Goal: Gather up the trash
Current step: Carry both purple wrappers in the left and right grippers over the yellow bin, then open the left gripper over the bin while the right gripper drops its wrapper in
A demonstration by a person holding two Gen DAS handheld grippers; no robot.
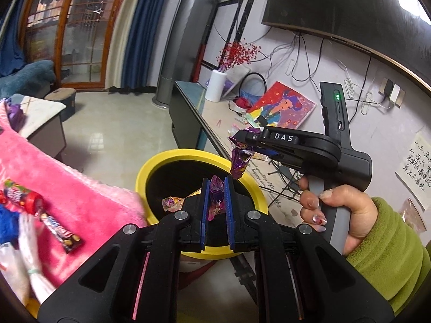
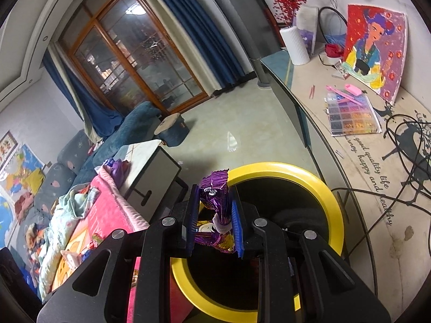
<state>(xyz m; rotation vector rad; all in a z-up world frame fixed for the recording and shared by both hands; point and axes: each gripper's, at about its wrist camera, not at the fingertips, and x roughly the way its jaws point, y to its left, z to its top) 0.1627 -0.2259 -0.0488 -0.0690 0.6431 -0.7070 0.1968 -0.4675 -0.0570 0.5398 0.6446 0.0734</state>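
A crumpled pink-purple candy wrapper (image 1: 216,197) sits pinched between the blue pads of the left tool (image 1: 217,210), its jaws closed on it, directly above the dark mouth of the yellow-rimmed trash bin (image 1: 150,172). A second, purple foil wrapper (image 2: 216,204) is gripped the same way by the right tool (image 2: 215,215); in the left wrist view it dangles from that tool's tip (image 1: 243,145) over the far right part of the bin's rim. Both wrappers hang over the opening, not touching the rim. Another shiny wrapper (image 1: 172,203) shows to the left of the left tool, apparently lying inside the bin, though the dark interior makes that hard to confirm. A hand (image 1: 331,215) in a green sleeve (image 1: 390,255) grips the right tool's handle. To the left of the bin lies a pink blanket (image 1: 89,188) carrying a candy bar (image 1: 60,232) and a red tube of sweets (image 1: 21,196). To the right, further off, a long desk (image 2: 363,161) holds a white vase (image 2: 295,44) with red berries, a colourful portrait (image 2: 374,51) and a bead box (image 2: 353,115).
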